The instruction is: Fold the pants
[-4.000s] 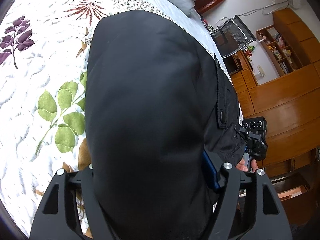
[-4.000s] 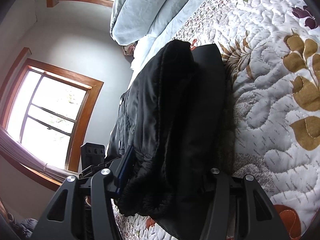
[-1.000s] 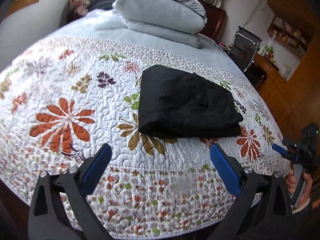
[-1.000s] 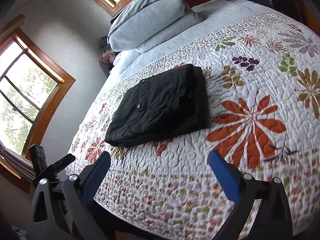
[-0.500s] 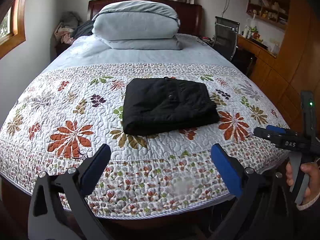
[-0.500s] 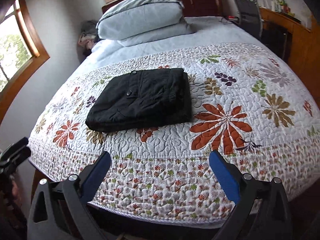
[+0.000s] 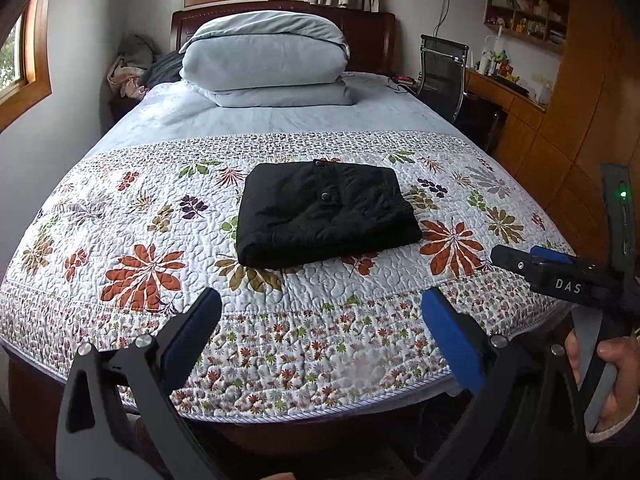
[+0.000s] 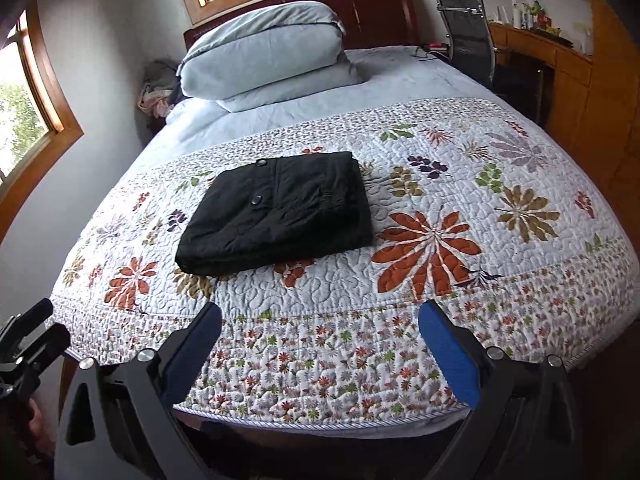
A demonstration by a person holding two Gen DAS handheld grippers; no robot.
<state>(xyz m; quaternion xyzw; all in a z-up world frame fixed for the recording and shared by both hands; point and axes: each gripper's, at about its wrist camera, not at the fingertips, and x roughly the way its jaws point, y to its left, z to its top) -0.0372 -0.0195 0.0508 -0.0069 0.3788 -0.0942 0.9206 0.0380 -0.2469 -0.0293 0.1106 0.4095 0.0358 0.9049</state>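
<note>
The black pants (image 7: 324, 212) lie folded into a thick rectangle in the middle of the floral quilt (image 7: 140, 240), with two snap buttons showing on top. The right wrist view shows the same bundle of pants (image 8: 276, 212) on the quilt (image 8: 460, 208). My left gripper (image 7: 320, 312) hangs open off the foot of the bed, well short of the pants, holding nothing. My right gripper (image 8: 320, 320) is likewise open and empty, back from the bed's edge. The right gripper's body, held by a hand (image 7: 612, 372), shows at the right of the left wrist view.
A folded light-blue duvet (image 7: 264, 64) is stacked at the headboard. A black mesh chair (image 7: 440, 68) and a wooden desk (image 7: 504, 96) stand right of the bed, with wooden cabinets (image 7: 580, 120) beyond. Windows line the left wall (image 8: 24, 92).
Four seconds ago both grippers were shut on the pants; they have let go and drawn back past the foot of the bed. The pants stay folded on the quilt.
</note>
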